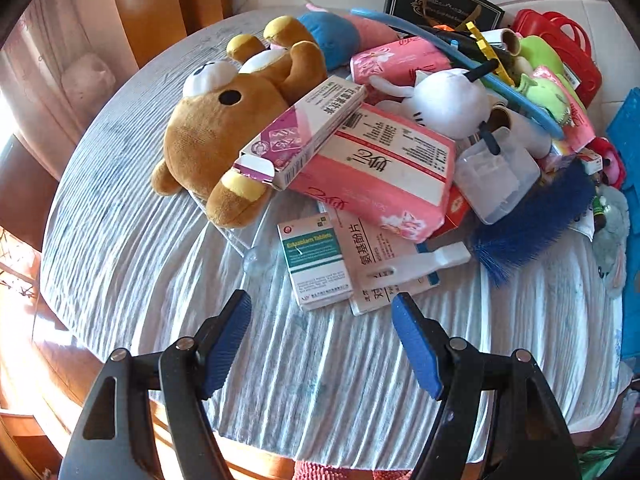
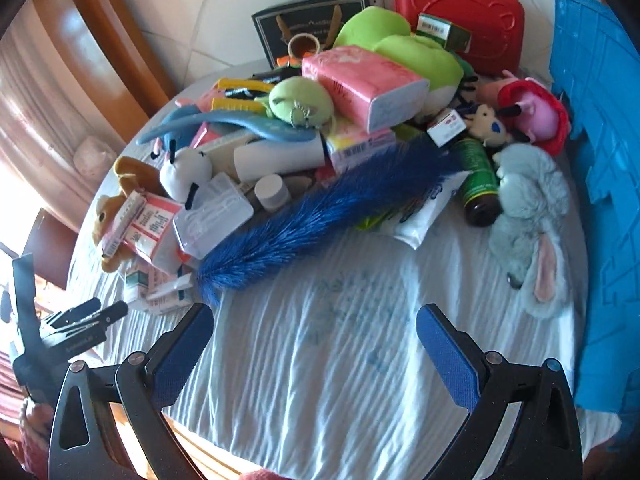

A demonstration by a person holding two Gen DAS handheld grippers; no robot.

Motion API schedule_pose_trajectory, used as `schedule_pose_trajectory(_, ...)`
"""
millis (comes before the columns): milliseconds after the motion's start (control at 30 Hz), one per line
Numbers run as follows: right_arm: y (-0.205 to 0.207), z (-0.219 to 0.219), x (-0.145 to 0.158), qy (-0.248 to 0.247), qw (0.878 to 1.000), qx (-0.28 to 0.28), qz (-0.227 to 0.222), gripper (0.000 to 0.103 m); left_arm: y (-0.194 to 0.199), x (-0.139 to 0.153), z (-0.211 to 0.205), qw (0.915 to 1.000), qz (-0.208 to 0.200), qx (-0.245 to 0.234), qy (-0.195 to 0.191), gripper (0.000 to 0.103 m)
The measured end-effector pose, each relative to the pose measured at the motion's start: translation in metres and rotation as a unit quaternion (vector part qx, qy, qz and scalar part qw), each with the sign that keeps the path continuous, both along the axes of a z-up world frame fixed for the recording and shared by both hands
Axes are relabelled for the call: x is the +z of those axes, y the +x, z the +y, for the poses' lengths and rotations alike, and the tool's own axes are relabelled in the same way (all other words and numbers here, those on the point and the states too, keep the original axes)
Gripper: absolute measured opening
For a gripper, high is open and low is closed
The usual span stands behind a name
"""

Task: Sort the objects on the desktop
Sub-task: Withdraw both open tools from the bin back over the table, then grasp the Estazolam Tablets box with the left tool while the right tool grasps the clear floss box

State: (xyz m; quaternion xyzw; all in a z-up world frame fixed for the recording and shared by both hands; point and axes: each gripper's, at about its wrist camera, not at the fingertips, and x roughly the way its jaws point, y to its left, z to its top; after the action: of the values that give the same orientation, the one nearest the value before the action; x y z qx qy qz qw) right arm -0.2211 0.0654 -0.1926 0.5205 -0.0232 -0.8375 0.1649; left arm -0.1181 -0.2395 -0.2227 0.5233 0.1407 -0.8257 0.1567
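A pile of objects covers the far half of a round table (image 1: pixel 132 248). In the left wrist view a brown teddy bear (image 1: pixel 224 128) lies at the left, with a purple-and-white medicine box (image 1: pixel 304 132) and a pink tissue pack (image 1: pixel 384 176) against it. A green tablet box (image 1: pixel 316 260) lies just ahead of my left gripper (image 1: pixel 322 312), which is open and empty. My right gripper (image 2: pixel 316 328) is open and empty over bare tablecloth (image 2: pixel 320 360), short of a blue feather duster (image 2: pixel 320 208). The left gripper's body (image 2: pixel 72 332) shows at the right wrist view's left edge.
A red plastic case (image 2: pixel 460 12), green plush (image 2: pixel 396 48), dark green bottle (image 2: pixel 480 180) and grey plush rabbit (image 2: pixel 528 216) lie at the back and right. A blue panel (image 2: pixel 596 200) stands along the right edge. A clear plastic box (image 1: pixel 496 176) sits mid-pile.
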Motion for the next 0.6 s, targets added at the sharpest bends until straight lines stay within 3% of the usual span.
schedule_pose_trajectory(267,0.0,-0.065,-0.037,0.021,0.998,0.046,-0.034,0.103,-0.013,-0.035,-0.024,0.9999,-0.002,0.01,0.01,0.07)
schedule_pose_trajectory(400,-0.002,-0.101,-0.037,0.024,0.996,0.081,-0.023,0.103,-0.012,-0.044,-0.033,0.9992,0.014,0.011,0.035,0.058)
schedule_pose_trajectory(433,-0.004,-0.11,-0.037,0.025,0.996,0.088,-0.02,0.103,-0.011,-0.044,-0.035,0.9993,0.014,0.01,0.034,0.043)
schedule_pose_trajectory(467,-0.005,-0.115,-0.038,0.025,0.995,0.091,-0.019,0.103,-0.011,-0.046,-0.037,0.9995,0.01,0.011,0.03,0.036)
schedule_pose_trajectory(600,-0.012,-0.135,-0.043,0.021,0.995,0.097,-0.023,0.103,0.0,-0.046,-0.047,0.9997,0.01,0.017,0.017,0.037)
